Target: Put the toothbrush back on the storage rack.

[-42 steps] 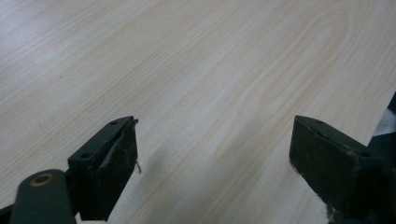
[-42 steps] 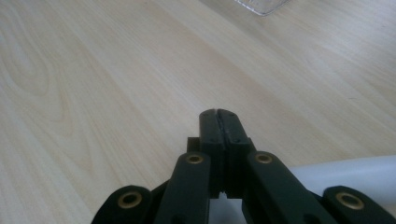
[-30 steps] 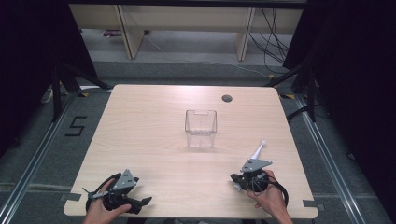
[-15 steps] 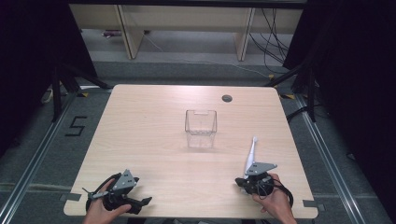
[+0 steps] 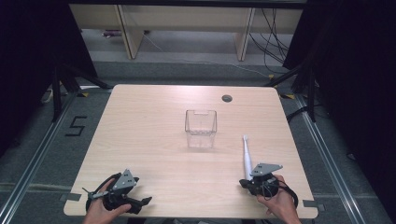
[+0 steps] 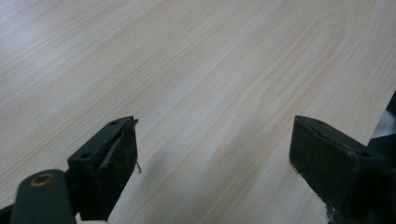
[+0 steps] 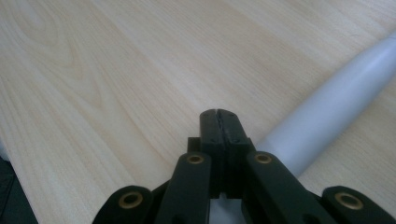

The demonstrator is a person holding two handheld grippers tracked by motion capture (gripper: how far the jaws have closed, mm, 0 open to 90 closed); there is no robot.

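Observation:
A white stick-shaped object, like a slim handle, lies on the wooden table right of centre, pointing away from me. Its near end rests beside my right gripper. In the right gripper view that gripper is shut with nothing between its jaws, and the white handle lies just to their right. A clear plastic container stands upright mid-table. My left gripper sits at the front left corner. Its jaws stand wide open over bare wood.
A round cable hole is set into the table's far right. Wooden shelving legs and cables stand on the floor beyond the far edge. A "5" mark is taped to the floor on the left.
My right gripper has drawn back toward the front edge. The white handle has swung from pointing far-right to almost straight away. The left gripper has stayed put.

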